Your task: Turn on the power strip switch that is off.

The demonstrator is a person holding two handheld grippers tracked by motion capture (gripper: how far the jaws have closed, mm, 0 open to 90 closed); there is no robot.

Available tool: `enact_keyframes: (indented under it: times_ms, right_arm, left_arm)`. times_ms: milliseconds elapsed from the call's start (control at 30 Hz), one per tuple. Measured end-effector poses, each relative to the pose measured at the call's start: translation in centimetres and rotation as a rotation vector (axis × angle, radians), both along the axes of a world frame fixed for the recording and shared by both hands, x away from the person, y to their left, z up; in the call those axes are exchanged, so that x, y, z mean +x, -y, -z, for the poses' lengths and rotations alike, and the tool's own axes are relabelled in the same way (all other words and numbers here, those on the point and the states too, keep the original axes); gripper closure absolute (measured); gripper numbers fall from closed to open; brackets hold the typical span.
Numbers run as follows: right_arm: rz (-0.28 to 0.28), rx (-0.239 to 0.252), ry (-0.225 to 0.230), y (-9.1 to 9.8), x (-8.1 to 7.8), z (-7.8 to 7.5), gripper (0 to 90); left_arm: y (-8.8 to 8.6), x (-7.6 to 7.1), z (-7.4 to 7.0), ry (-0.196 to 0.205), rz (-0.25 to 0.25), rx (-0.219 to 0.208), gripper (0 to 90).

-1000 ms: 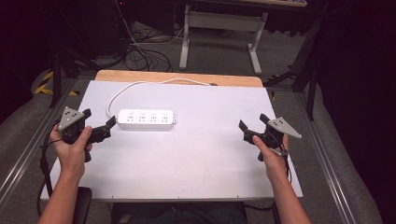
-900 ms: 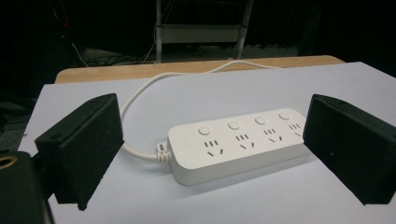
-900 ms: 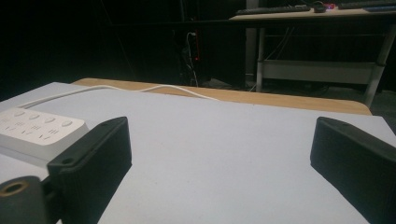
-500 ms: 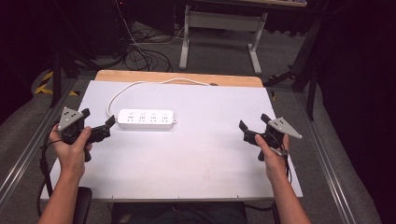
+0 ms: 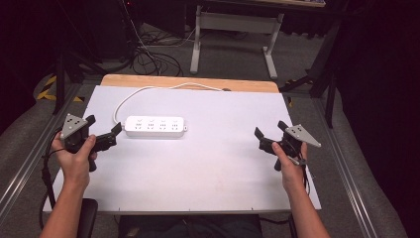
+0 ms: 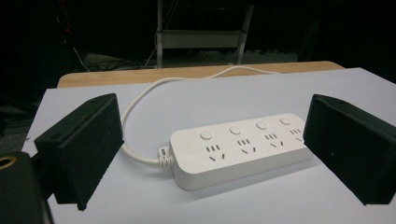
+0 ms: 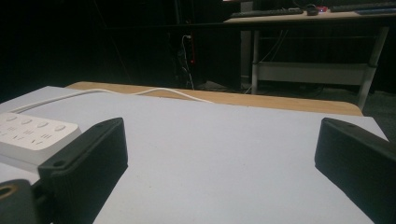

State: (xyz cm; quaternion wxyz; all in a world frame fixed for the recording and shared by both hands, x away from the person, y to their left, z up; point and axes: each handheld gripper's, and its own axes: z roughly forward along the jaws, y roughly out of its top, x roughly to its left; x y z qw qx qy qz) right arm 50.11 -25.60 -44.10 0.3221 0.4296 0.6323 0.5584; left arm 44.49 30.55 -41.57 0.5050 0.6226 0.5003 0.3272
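**Both grippers idling beside the strip, nothing shifting**

Strip (image 5: 155,126) is lying left of centre on the white worktop (image 5: 223,168), cord (image 5: 130,96) looping toward the far wooden edge. Left gripper (image 5: 115,133) is hovering just beside the strip's near end, jaws spread wide, touching nothing. Right gripper (image 5: 270,134) is hovering well apart at the right edge, jaws also wide, holding nothing. Compared with half a second ago, both hands and the strip are staying put.

Power strip (image 5: 155,126) w/ cord (image 5: 130,95) blocks far-left; rest of white table (image 5: 223,163) open btwn grippers.
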Motion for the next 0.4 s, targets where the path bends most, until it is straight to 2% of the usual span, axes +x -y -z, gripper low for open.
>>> enact_keyframes:
  times_ms: [300,400]
  right_arm:
    - [0.003,-0.003,0.000,0.04,0.09,0.04,3.3]
    - [0.002,-0.003,-0.003,0.01,0.18,0.09,3.4]
  left_arm:
    - [-0.11,0.05,0.06,-0.002,0.002,0.007,5.8]
    - [-0.17,0.07,0.13,-0.004,0.001,-0.002,6.1]
